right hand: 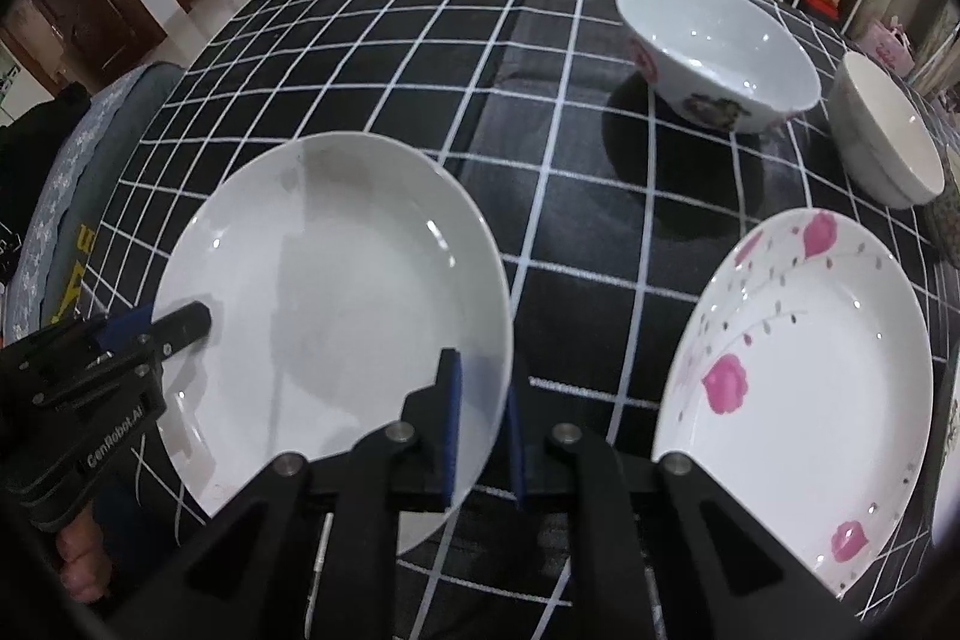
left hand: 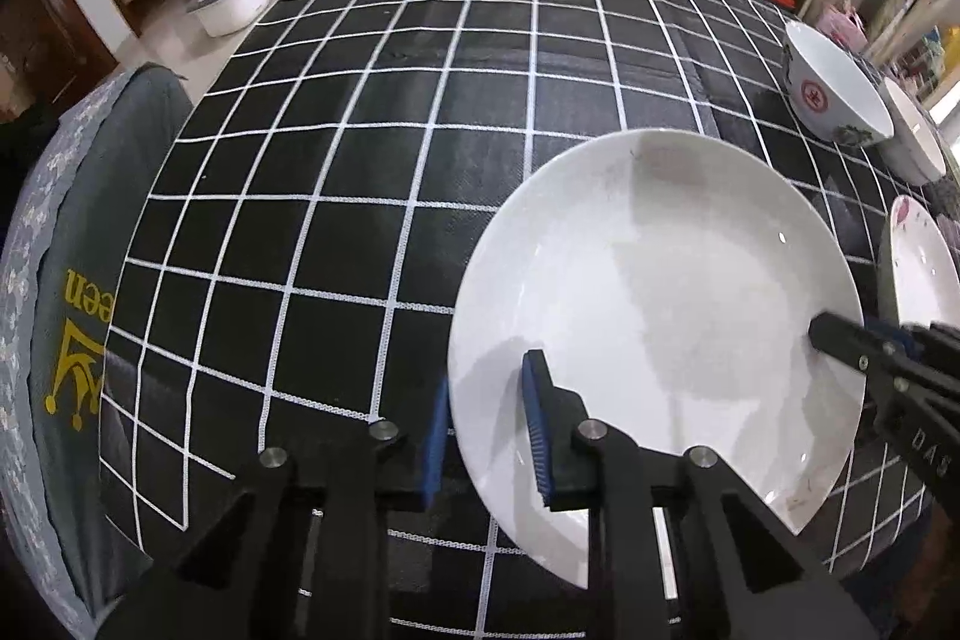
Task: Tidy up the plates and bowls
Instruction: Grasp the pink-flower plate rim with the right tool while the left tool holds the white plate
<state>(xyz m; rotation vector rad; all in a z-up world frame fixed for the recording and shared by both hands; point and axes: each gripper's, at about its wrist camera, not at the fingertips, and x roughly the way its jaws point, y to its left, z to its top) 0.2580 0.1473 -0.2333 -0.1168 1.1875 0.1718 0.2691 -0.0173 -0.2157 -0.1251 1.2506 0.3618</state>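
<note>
Both claws straddled opposite edges of the plain white plate (left hand: 654, 316). Left claw (left hand: 489, 436) sat low at the plate's near-left rim, one blue-padded finger inside the dish and the other outside on the cloth, with a visible gap to the rim, so parted rather than clamping. Right claw (right hand: 483, 430) came in at the plate's near-right rim in the same way, one finger over the white and the other just past the edge; it also looked open, though whether the pads touched the rim was hard to tell. Fingers of the person's left hand (right hand: 81, 562) showed under that tool's handle, mostly cut off.

The plate lay flat on the black checked surface (left hand: 372, 148), toward its near side. Right of it lay a pink-flowered plate (right hand: 804, 388), its near edge hidden behind the claw's linkage. Farther off stood a patterned bowl (right hand: 717, 52) and a cream bowl (right hand: 888, 142), the latter clipped by the lens rim.
</note>
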